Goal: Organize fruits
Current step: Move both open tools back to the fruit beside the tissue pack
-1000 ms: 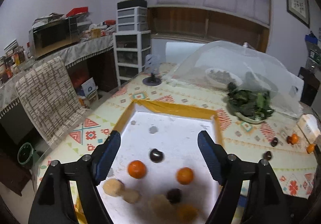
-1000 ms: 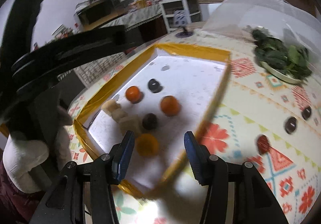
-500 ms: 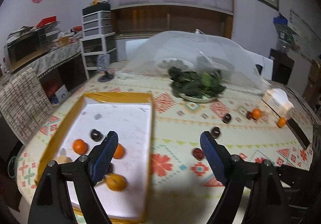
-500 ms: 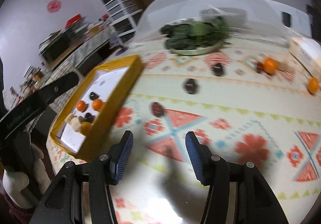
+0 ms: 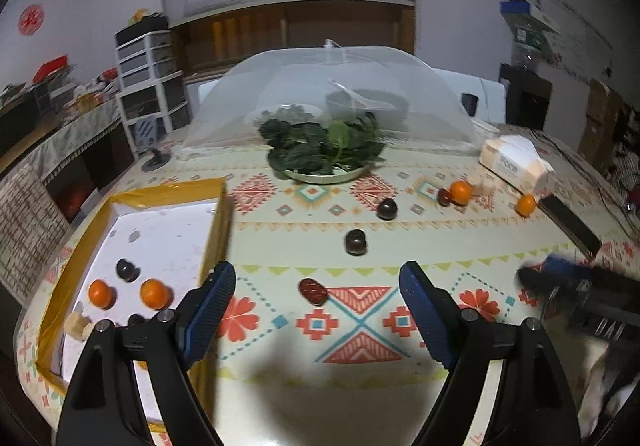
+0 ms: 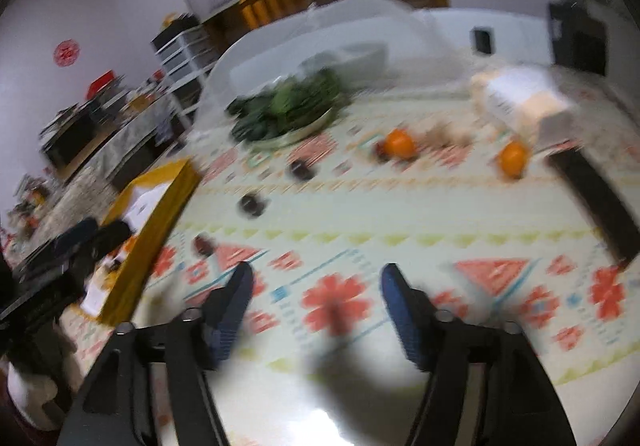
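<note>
Hovering over the patterned worktop (image 5: 360, 378), the left gripper (image 5: 316, 310) has its blue fingers (image 5: 212, 298) spread well apart with nothing between them; a small dark red fruit (image 5: 313, 291) lies on the cloth in the gap ahead of the tips, not touched.

Right gripper (image 6: 316, 302): jaws opening, nothing between them, only the red flower print of the cloth below. This view is motion-blurred.

Tray (image 5: 168, 192), yellow-rimmed with a white floor, sits at the left of the worktop. In it, from the left wrist view: two oranges (image 5: 101, 293) side by side, a dark round fruit (image 5: 127, 269) just behind them, a pale chunk (image 5: 78, 324) near the front edge. Further contents are hidden behind the left finger.

Loose fruit on the cloth, well apart from the tray: a dark fruit (image 5: 355, 241) near the centre, another dark fruit (image 5: 387, 208) beyond it, an orange (image 5: 460, 192) touching a small dark red fruit (image 5: 443, 197), and a second orange (image 5: 525, 204) further right, beside a flat black object (image 5: 568, 222).

Behind these: a plate of leafy greens (image 5: 324, 150) at the front edge of a mesh food cover (image 5: 328, 86), a bowl under the cover, and a white tissue pack (image 5: 512, 162) to the right.

The right gripper is visible, blurred, at the right edge of the left wrist view.
</note>
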The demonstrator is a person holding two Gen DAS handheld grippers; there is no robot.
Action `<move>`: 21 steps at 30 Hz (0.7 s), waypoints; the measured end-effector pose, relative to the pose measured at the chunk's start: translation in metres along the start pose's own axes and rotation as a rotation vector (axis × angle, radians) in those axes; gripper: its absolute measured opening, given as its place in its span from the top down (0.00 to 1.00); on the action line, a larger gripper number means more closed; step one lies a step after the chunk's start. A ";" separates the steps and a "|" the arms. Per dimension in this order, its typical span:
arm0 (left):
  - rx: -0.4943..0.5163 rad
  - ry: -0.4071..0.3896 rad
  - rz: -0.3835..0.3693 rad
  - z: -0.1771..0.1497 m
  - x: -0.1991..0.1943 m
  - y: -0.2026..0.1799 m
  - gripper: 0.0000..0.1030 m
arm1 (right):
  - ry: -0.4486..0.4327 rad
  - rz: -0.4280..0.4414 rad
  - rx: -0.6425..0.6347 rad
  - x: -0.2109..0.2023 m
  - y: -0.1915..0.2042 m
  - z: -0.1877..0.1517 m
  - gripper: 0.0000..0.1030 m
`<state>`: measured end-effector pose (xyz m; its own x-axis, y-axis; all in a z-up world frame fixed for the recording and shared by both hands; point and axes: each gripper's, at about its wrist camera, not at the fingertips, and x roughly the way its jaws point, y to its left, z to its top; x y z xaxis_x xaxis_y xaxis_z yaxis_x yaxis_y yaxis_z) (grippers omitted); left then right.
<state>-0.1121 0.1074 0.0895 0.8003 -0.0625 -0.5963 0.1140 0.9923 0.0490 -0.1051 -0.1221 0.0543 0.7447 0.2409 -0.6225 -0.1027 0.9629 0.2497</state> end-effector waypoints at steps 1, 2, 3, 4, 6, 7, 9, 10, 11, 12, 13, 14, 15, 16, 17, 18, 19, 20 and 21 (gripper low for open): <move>0.009 0.001 0.000 0.000 0.002 -0.003 0.19 | -0.028 -0.041 -0.012 -0.005 -0.003 0.003 0.11; 0.016 0.002 -0.002 0.000 0.004 -0.005 0.19 | -0.050 -0.074 -0.021 -0.008 -0.006 0.006 0.08; 0.022 0.008 -0.007 -0.001 0.007 -0.008 0.19 | -0.079 -0.113 -0.029 -0.012 -0.011 0.009 0.03; 0.027 0.014 -0.012 -0.001 0.010 -0.010 0.19 | -0.097 -0.137 -0.031 -0.014 -0.017 0.012 0.01; 0.033 0.026 -0.016 -0.002 0.015 -0.014 0.19 | -0.127 -0.177 -0.022 -0.016 -0.032 0.019 0.01; 0.035 0.033 -0.022 -0.002 0.019 -0.016 0.19 | -0.137 -0.204 -0.009 -0.016 -0.041 0.023 0.01; 0.038 0.048 -0.034 -0.004 0.025 -0.019 0.19 | -0.114 -0.229 0.027 -0.012 -0.057 0.029 0.01; 0.040 0.054 -0.038 -0.005 0.027 -0.021 0.19 | -0.095 -0.217 0.048 -0.010 -0.064 0.031 0.01; 0.042 0.063 -0.042 -0.005 0.031 -0.023 0.19 | -0.082 -0.202 0.069 -0.008 -0.071 0.031 0.01; 0.042 0.071 -0.046 -0.006 0.033 -0.024 0.19 | -0.066 -0.186 0.096 -0.005 -0.078 0.032 0.01; 0.042 0.081 -0.055 -0.007 0.036 -0.026 0.19 | -0.052 -0.177 0.115 -0.002 -0.083 0.032 0.01; 0.042 0.093 -0.067 -0.008 0.040 -0.028 0.19 | -0.038 -0.172 0.128 0.002 -0.087 0.032 0.01; 0.043 0.100 -0.072 -0.008 0.043 -0.030 0.19 | -0.020 -0.169 0.141 0.007 -0.092 0.032 0.01; 0.046 0.108 -0.077 -0.009 0.046 -0.032 0.19 | -0.008 -0.171 0.149 0.011 -0.095 0.032 0.01; 0.051 0.119 -0.084 -0.009 0.050 -0.036 0.19 | 0.003 -0.170 0.153 0.015 -0.095 0.031 0.01; 0.055 0.129 -0.094 -0.009 0.053 -0.039 0.19 | 0.018 -0.164 0.156 0.020 -0.098 0.031 0.01; 0.058 0.135 -0.100 -0.010 0.056 -0.042 0.19 | 0.028 -0.161 0.157 0.024 -0.099 0.032 0.01; 0.063 0.142 -0.107 -0.009 0.059 -0.045 0.19 | 0.037 -0.160 0.159 0.028 -0.100 0.032 0.01; 0.070 0.148 -0.114 -0.009 0.062 -0.049 0.19 | 0.042 -0.158 0.159 0.031 -0.100 0.033 0.01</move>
<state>-0.0735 0.0554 0.0433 0.6849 -0.1526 -0.7125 0.2438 0.9694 0.0268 -0.0499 -0.2155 0.0346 0.7147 0.0970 -0.6927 0.1204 0.9585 0.2584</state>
